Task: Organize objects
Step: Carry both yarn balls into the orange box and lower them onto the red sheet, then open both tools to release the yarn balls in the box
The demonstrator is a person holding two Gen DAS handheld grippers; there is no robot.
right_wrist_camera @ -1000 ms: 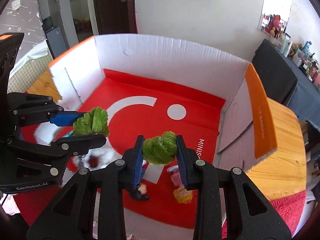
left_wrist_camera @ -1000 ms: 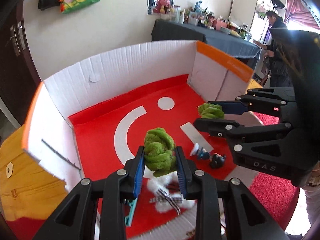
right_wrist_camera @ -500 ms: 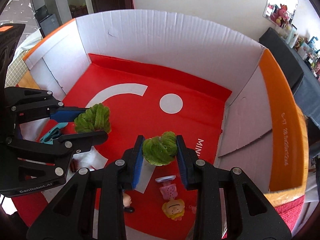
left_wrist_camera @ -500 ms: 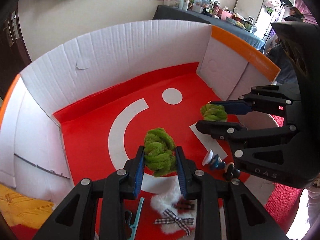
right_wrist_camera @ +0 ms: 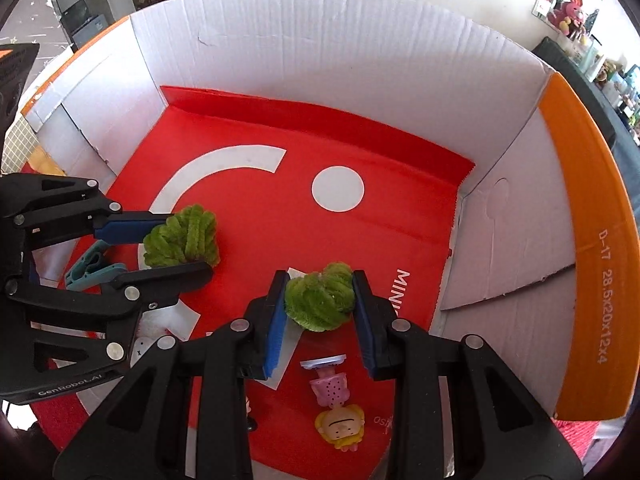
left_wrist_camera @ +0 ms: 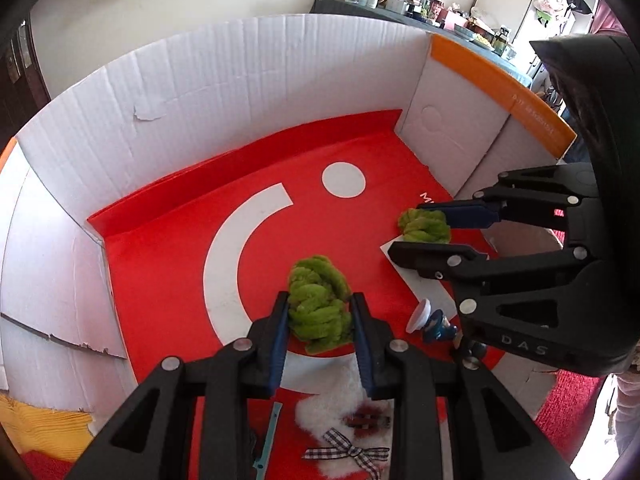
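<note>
Both grippers hang inside an open cardboard box (left_wrist_camera: 256, 64) (right_wrist_camera: 360, 48) with white walls and a red floor. My left gripper (left_wrist_camera: 319, 312) is shut on a fuzzy green scrunchie (left_wrist_camera: 318, 308), seen also in the right wrist view (right_wrist_camera: 182, 236). To its right, my right gripper (left_wrist_camera: 412, 228) (right_wrist_camera: 319, 298) is shut on a second green scrunchie (left_wrist_camera: 424, 226) (right_wrist_camera: 320, 300). Both scrunchies are held just above the box floor.
On the box floor lie a white fluffy hair clip with a checked bow (left_wrist_camera: 344, 432), a teal clip (right_wrist_camera: 94, 270), a blue figurine on a suction cup (left_wrist_camera: 434, 326) and a yellow-haired pink figurine (right_wrist_camera: 338, 412). Orange flaps (right_wrist_camera: 580, 240) edge the box. A cluttered dark table (left_wrist_camera: 420, 4) stands behind.
Both grippers have sunk deeper into the box and tilted more downward, each still holding its green scrunchie. The box walls now fill more of both views.
</note>
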